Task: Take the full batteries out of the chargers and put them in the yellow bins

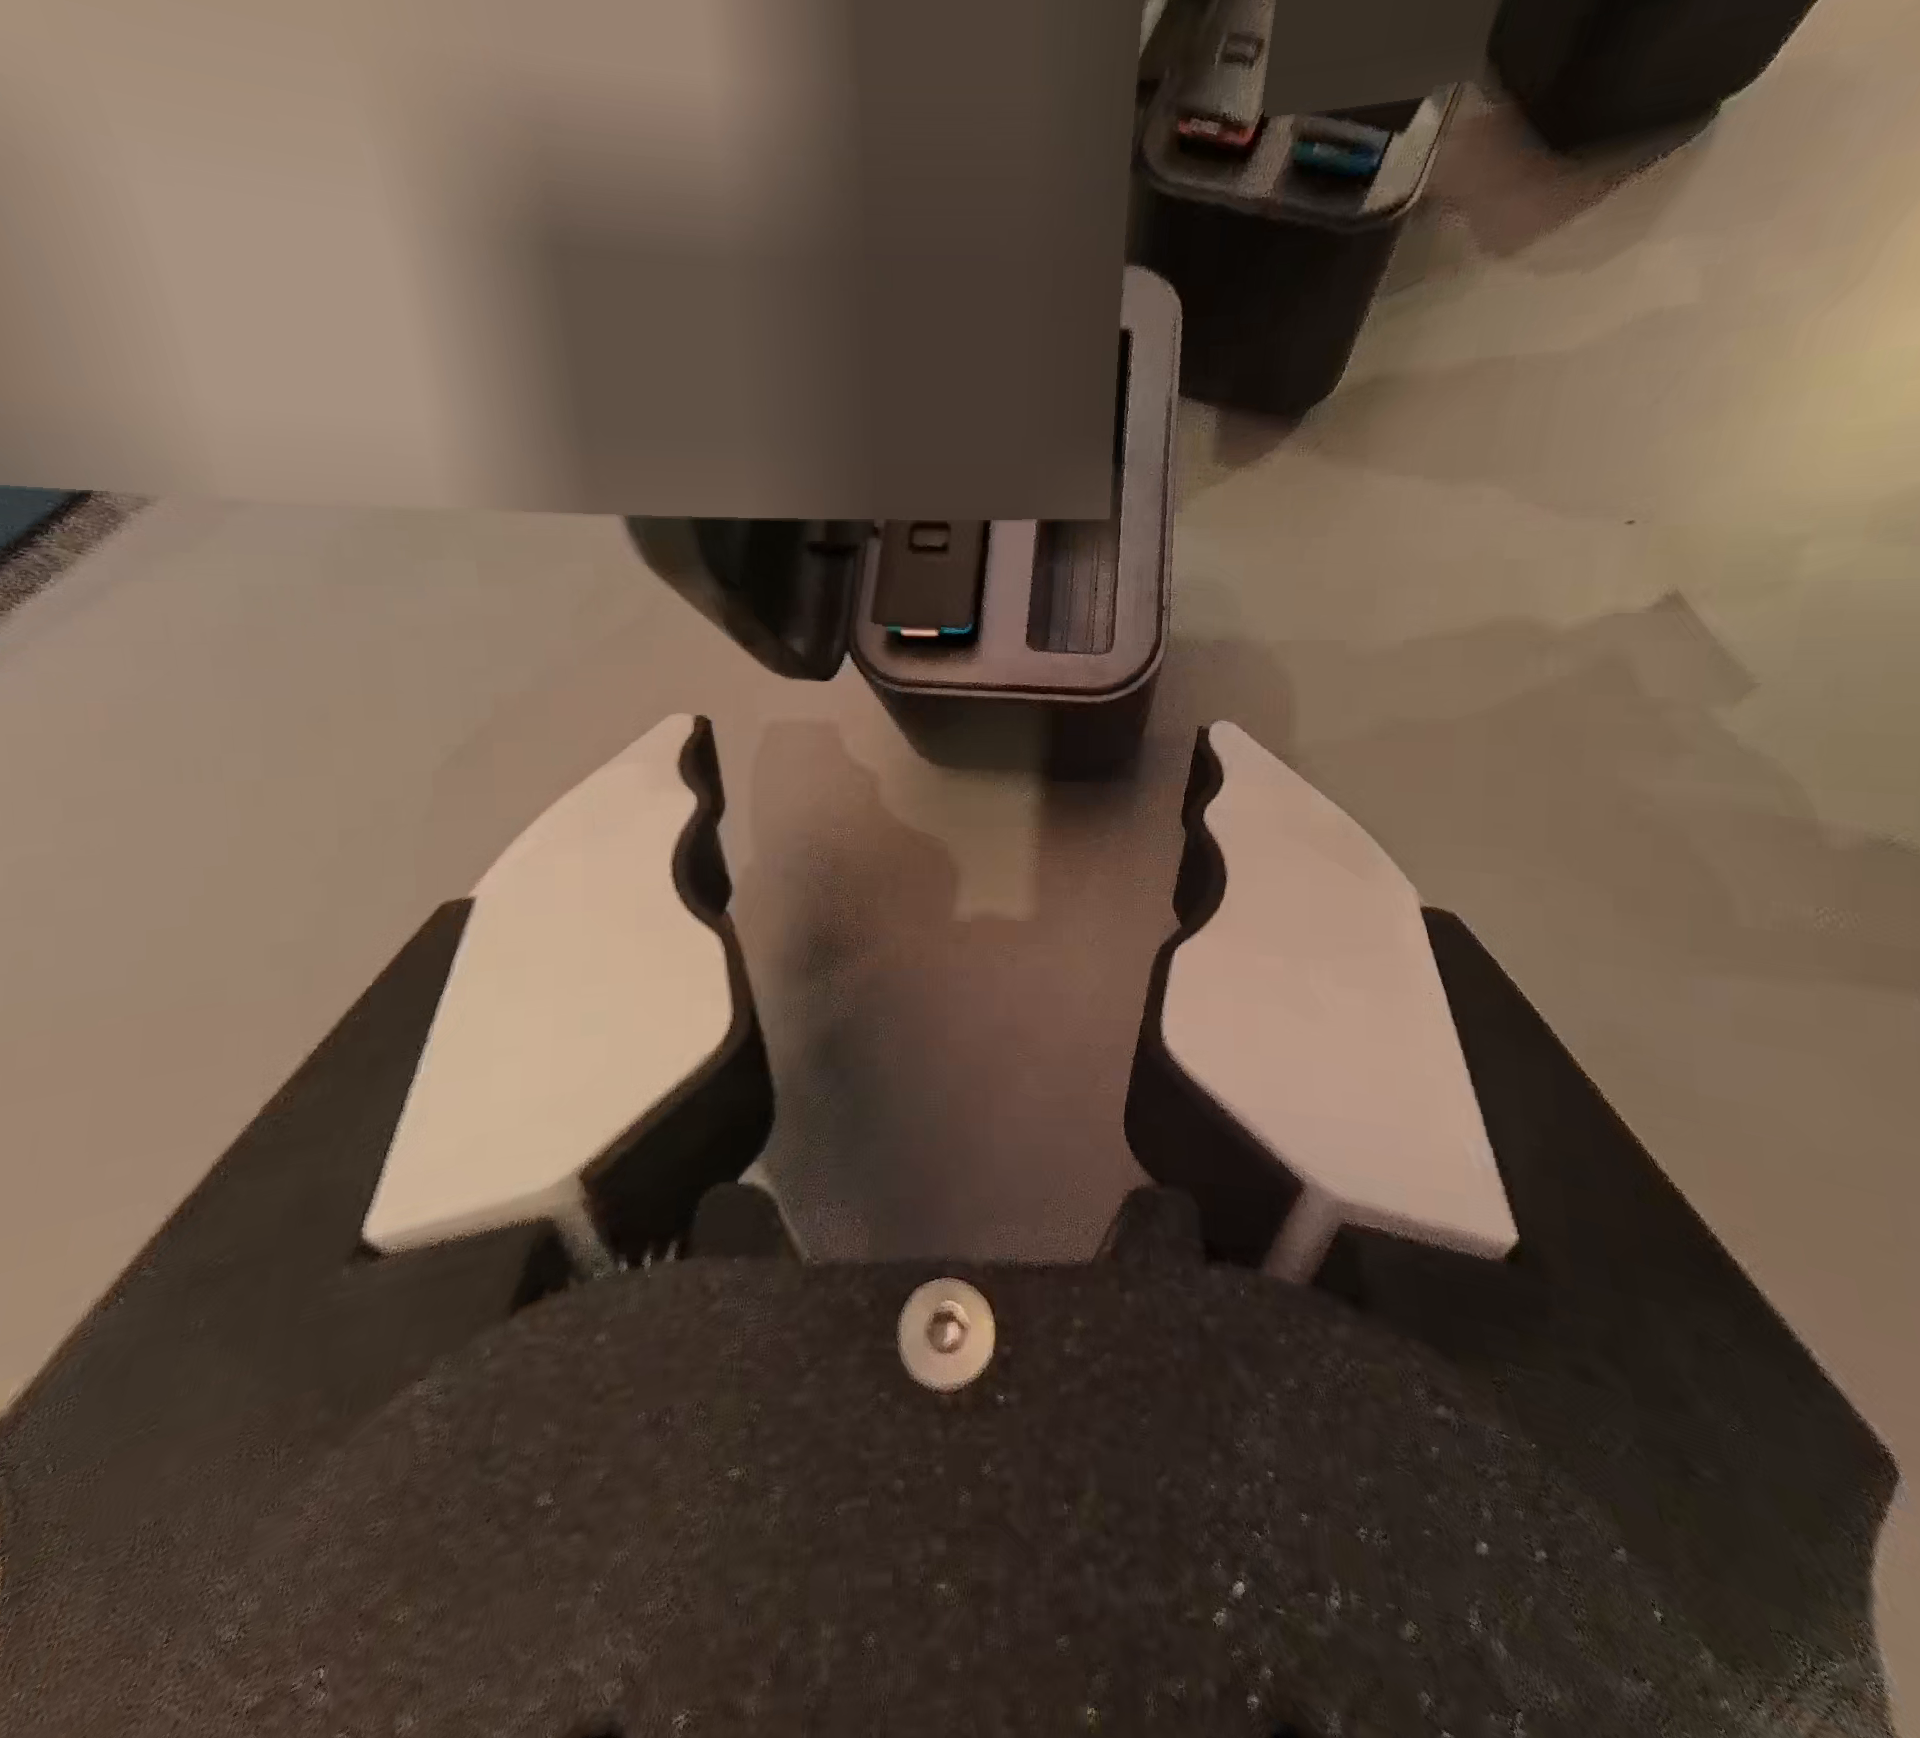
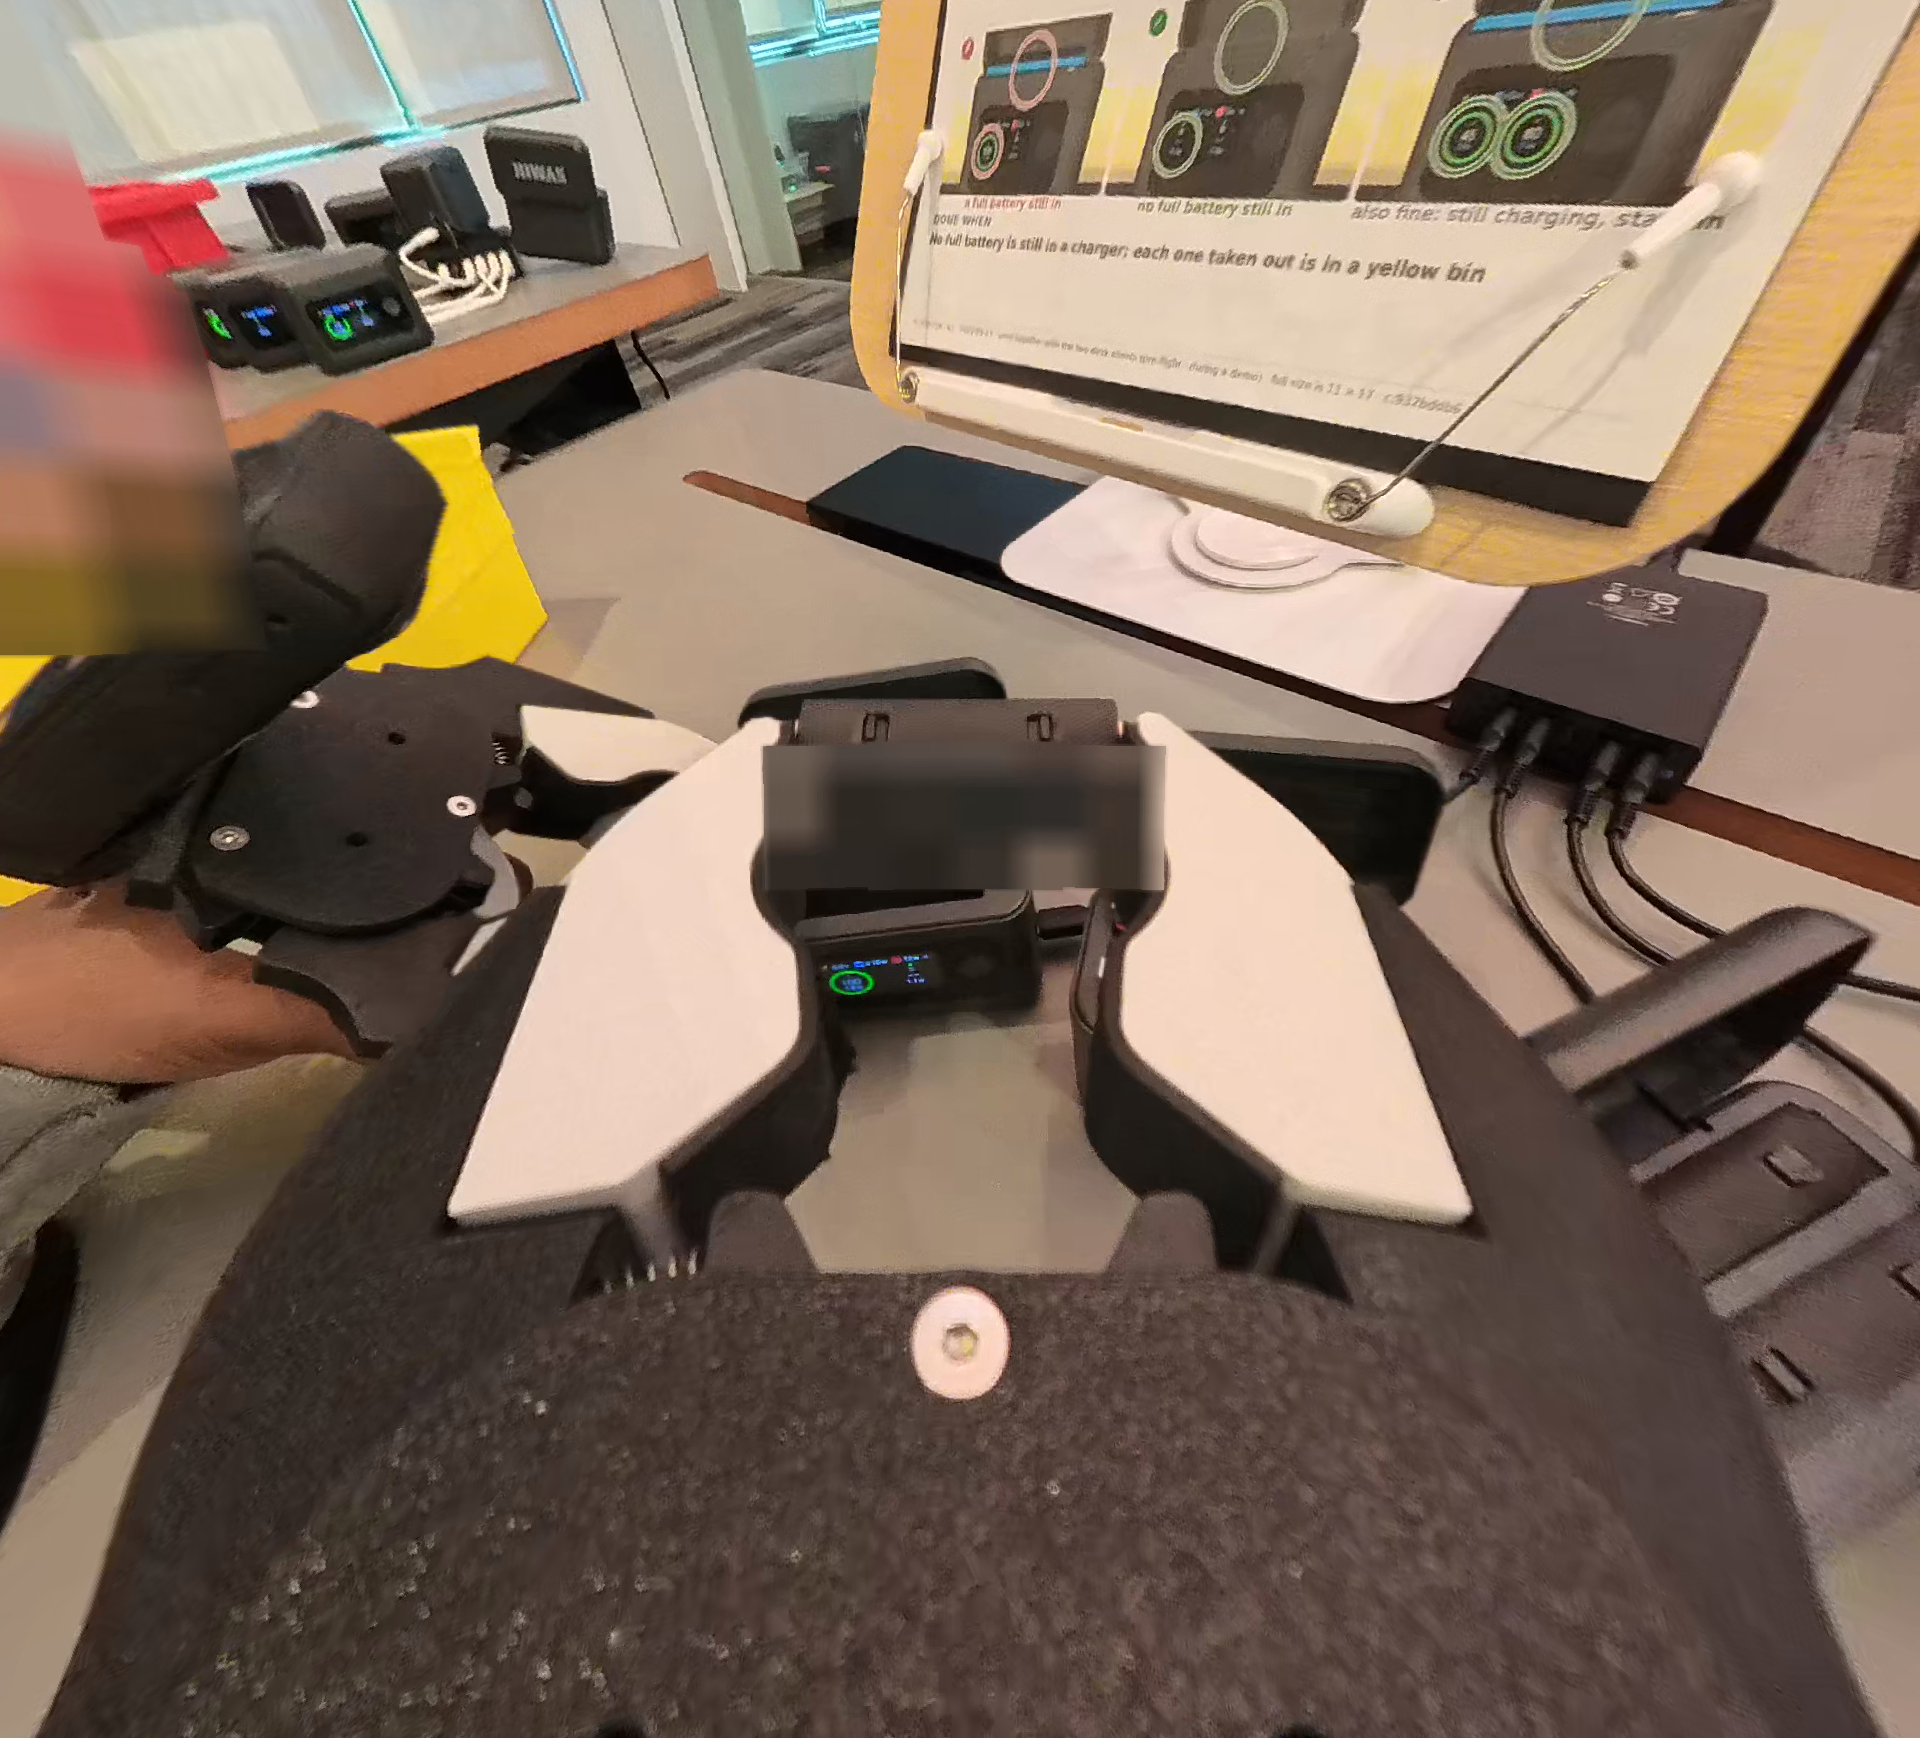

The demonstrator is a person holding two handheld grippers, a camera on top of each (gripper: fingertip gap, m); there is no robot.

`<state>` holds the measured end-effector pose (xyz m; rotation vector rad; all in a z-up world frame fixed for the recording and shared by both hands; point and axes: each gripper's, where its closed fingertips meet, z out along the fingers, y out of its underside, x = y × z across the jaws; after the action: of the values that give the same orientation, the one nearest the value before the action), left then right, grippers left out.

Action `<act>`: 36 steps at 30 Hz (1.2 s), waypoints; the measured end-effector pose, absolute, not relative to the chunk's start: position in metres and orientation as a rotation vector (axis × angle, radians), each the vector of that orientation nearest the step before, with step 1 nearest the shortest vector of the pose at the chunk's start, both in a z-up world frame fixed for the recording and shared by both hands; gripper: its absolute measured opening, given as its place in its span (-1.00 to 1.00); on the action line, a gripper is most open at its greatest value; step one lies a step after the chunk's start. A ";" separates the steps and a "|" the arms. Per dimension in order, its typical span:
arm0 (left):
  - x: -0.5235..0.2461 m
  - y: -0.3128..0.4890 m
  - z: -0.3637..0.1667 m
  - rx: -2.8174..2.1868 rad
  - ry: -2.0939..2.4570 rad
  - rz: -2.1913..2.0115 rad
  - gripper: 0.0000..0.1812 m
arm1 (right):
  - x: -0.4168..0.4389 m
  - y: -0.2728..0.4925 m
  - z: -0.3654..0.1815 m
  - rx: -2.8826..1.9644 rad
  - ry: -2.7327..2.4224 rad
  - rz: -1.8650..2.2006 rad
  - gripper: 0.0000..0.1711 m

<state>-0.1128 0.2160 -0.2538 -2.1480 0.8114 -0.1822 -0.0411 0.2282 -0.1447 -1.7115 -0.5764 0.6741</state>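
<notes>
My right gripper (image 2: 956, 732) is shut on a black battery (image 2: 951, 714) and holds it just above a black charger (image 2: 925, 961) whose display shows a green ring. My left gripper (image 1: 951, 738) is open and empty. It points down at the same charger (image 1: 1018, 680), which has one battery (image 1: 925, 587) in its left slot and an empty right slot (image 1: 1075, 597). The left gripper also shows in the right wrist view (image 2: 582, 763), held by a hand just left of the charger. A yellow bin (image 2: 468, 545) stands behind it at the left.
A second charger (image 1: 1278, 234) with two batteries stands farther back. Another charger with an open lid (image 2: 1766, 1169) is at the right. A black power hub (image 2: 1621, 680) with cables and an instruction board on a stand (image 2: 1351, 130) are behind. A side table (image 2: 468, 338) holds more chargers. About 12 centimetres separates my left fingertips from my right. The black power hub (image 2: 1621, 680) is closer to my right gripper, around 25 centimetres from its tips; the left tips are 30 centimetres off.
</notes>
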 end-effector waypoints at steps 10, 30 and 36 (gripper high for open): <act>-0.092 0.210 -0.179 -1.781 0.781 -0.244 -0.42 | -0.040 0.212 -0.122 -1.718 -0.441 0.984 -0.32; -0.064 0.183 -0.141 -1.457 0.887 -0.301 -0.88 | -0.072 0.184 -0.124 -1.717 -0.665 1.154 -0.31; -0.044 0.149 -0.145 -1.383 1.042 -0.624 -0.88 | -0.056 0.144 -0.123 -1.488 -1.281 0.909 -0.34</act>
<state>-0.0438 0.1494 -0.1450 -1.3834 1.0422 -0.6240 -0.0564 0.1443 -0.1230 -1.4875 -1.2810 0.9085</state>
